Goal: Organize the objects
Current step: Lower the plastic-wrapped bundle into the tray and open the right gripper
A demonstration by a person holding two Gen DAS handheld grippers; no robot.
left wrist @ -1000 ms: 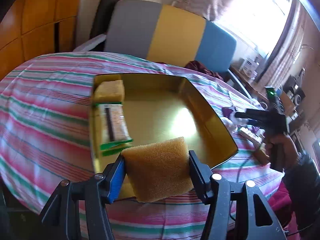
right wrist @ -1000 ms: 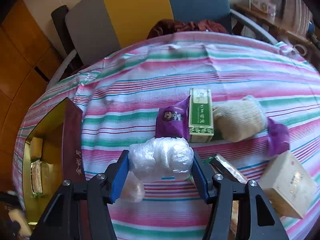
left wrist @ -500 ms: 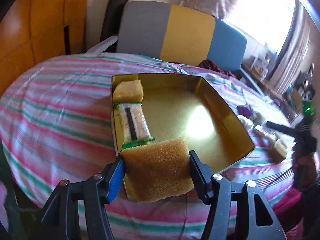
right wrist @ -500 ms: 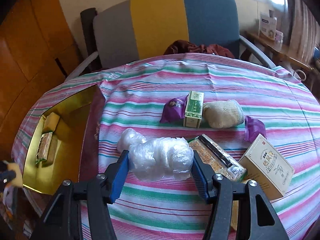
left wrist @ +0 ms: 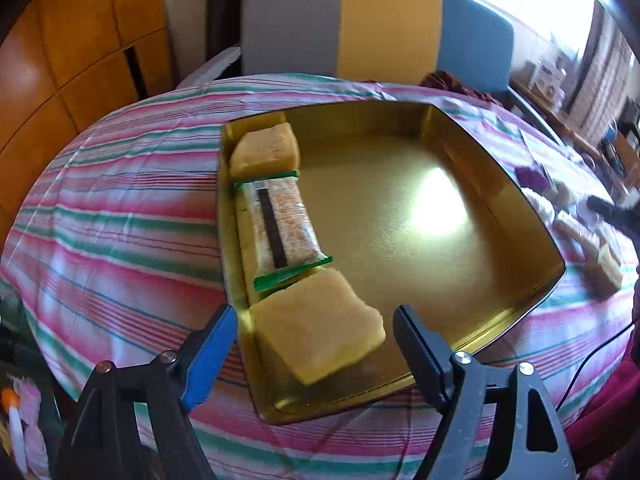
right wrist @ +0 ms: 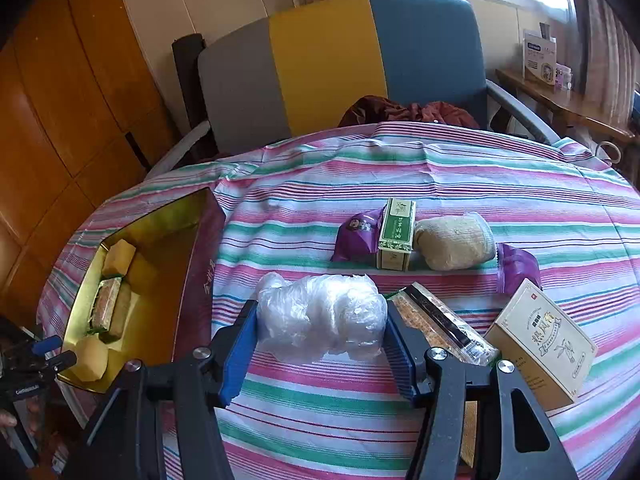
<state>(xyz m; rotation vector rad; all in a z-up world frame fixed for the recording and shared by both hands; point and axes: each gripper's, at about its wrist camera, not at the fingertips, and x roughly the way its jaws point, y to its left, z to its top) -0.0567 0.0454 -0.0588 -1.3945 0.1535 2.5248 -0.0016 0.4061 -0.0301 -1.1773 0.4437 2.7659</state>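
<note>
A gold tin box (left wrist: 400, 216) lies open on the striped table. A yellow sponge (left wrist: 318, 326) rests in its near left corner, next to a wrapped snack bar (left wrist: 280, 226) and a second yellow sponge (left wrist: 266, 150). My left gripper (left wrist: 314, 344) is open, its fingers on either side of the near sponge without touching it. My right gripper (right wrist: 320, 340) is shut on a clear plastic-wrapped bundle (right wrist: 320, 316) and holds it above the table, right of the box (right wrist: 132, 292).
On the table right of the box lie a purple packet (right wrist: 356, 234), a green carton (right wrist: 397, 232), a beige knitted ball (right wrist: 454, 242), a snack bar (right wrist: 440, 324) and a tan box (right wrist: 540, 338). A chair (right wrist: 340, 64) stands behind the table.
My left gripper has opened and let the sponge go into the box's near left corner. My right gripper has lifted and drawn back with the plastic bundle in it.
</note>
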